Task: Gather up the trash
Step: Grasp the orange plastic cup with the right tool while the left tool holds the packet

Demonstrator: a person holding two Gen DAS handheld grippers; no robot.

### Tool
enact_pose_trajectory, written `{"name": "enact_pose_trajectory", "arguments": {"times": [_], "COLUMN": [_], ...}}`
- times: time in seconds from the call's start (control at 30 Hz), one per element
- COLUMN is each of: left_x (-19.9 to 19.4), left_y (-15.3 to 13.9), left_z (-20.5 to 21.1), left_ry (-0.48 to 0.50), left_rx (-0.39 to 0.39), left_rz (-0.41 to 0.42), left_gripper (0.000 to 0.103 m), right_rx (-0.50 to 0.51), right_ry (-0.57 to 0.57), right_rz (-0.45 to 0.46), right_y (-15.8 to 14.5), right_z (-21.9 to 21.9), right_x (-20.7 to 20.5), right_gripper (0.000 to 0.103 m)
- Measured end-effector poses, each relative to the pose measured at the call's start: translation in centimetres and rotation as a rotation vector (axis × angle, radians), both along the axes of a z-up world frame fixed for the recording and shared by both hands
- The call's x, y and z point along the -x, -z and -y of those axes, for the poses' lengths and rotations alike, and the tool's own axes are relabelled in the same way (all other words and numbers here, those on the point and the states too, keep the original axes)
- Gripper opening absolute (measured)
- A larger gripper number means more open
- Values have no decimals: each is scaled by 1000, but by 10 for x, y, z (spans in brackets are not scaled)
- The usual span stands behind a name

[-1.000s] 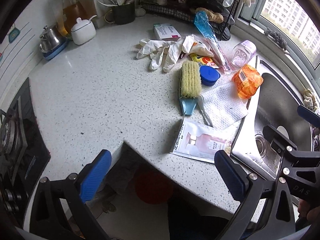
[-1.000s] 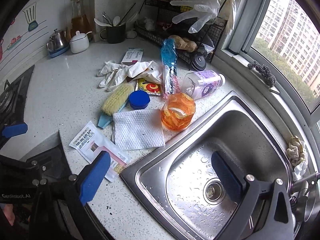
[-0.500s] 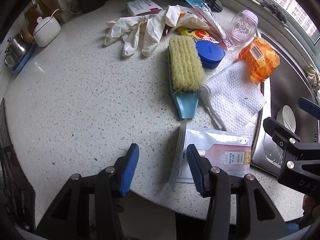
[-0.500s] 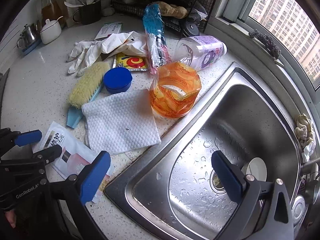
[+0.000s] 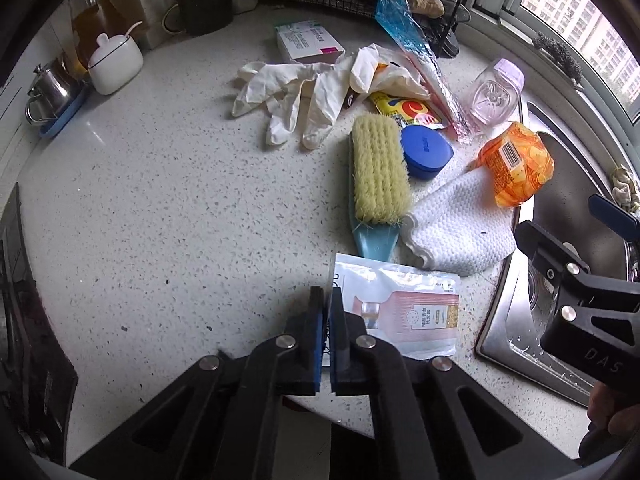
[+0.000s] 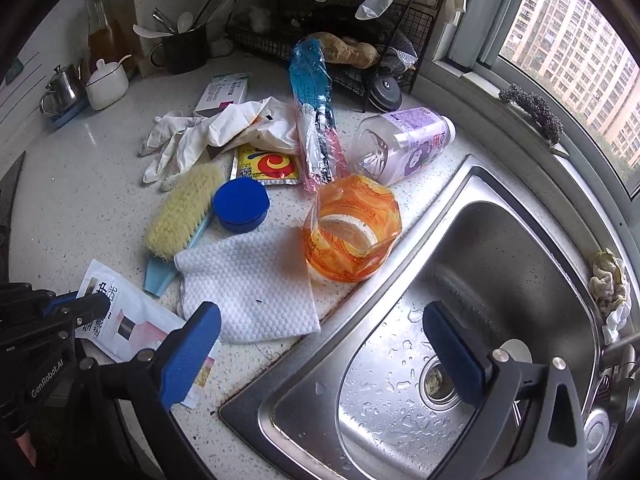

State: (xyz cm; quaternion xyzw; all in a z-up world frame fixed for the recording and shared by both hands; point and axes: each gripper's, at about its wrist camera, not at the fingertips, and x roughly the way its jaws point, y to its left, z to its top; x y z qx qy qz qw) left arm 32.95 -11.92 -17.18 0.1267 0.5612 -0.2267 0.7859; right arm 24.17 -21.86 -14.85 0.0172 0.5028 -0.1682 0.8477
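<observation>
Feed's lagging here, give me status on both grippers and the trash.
Left gripper shut on white sachet edge. Right gripper open, idle at sink edge. Brush and cloth border sachet.

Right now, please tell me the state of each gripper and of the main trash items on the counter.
left gripper: shut on the white pouch's edge
right gripper: open, empty, over the sink rim
white pouch: flat, pinched at its left edge
orange bag: open, looks empty
clear bottle: on its side
paper towel: spread flat
gloves: crumpled

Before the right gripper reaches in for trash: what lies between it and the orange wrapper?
Right wrist view: bare wet sink edge between right gripper and orange wrapper.
</observation>
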Motion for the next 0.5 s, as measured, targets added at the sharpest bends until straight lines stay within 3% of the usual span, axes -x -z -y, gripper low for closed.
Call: {"name": "enact_pose_trajectory", "arguments": {"times": [0.23,0.5], "left_x": [-22,-42], "left_y": [-6,4], "left_z": [20,39], "left_ry": [-5,6], "left_rx": [-31,-37], "left_rz": [47,24], "left_gripper": [2,2], "right_rx": [-2,7], "right_ry": [18,-3], "right_rz": [38,50], "right_y": [6,17], "right_z": [18,38], "right_x": [-21,-46], "right_gripper": [102,102]}}
